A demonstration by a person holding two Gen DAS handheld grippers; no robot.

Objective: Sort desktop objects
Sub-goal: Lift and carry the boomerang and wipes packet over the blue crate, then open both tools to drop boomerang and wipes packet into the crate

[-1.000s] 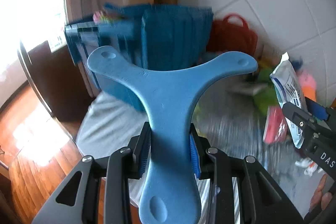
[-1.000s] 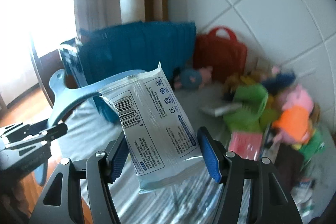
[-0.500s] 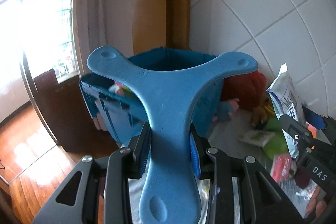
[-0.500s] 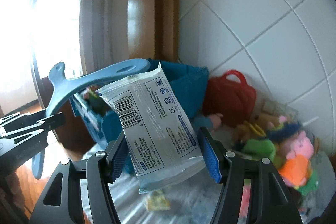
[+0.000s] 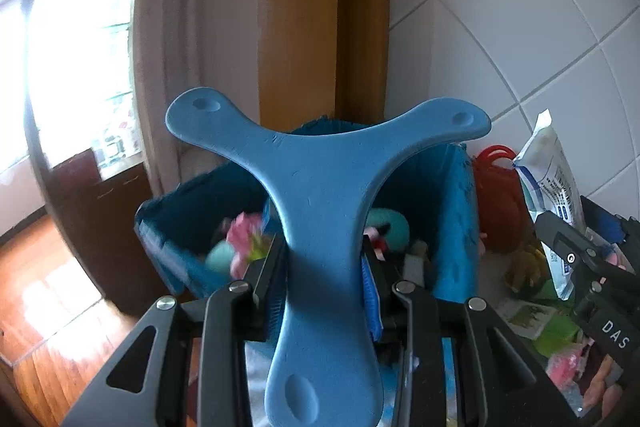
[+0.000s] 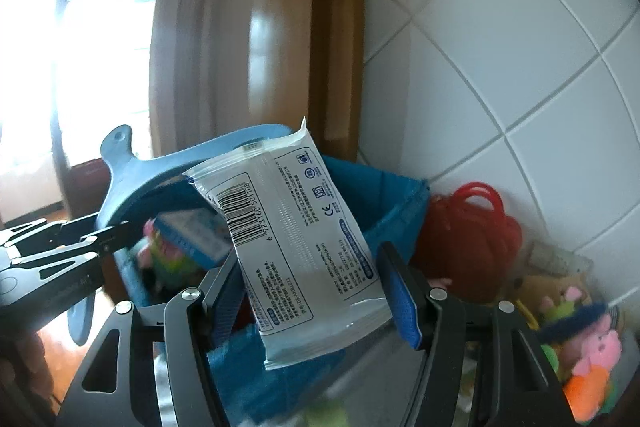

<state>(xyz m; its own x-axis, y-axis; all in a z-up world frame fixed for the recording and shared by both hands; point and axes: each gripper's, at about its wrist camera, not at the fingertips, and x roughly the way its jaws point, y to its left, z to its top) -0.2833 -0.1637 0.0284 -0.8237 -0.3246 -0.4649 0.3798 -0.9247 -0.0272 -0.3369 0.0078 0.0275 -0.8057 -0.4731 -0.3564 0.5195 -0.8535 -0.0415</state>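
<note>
My left gripper (image 5: 324, 287) is shut on a blue three-armed boomerang (image 5: 324, 187) and holds it above the open blue fabric bin (image 5: 456, 211). My right gripper (image 6: 308, 291) is shut on a white wet-wipes pack (image 6: 296, 239) and holds it over the same bin (image 6: 400, 211). The pack also shows in the left wrist view (image 5: 552, 187), and the boomerang in the right wrist view (image 6: 132, 175). The bin holds several toys and a small box (image 6: 188, 231).
A red bag (image 6: 472, 231) leans on the tiled wall to the right of the bin. Plush toys (image 6: 584, 351) lie in a heap further right. A curtain (image 6: 188, 39) and window are to the left, with wooden floor (image 5: 48, 307) below.
Both grippers have risen and moved toward the bin with their loads. The bin's inside now shows below them.
</note>
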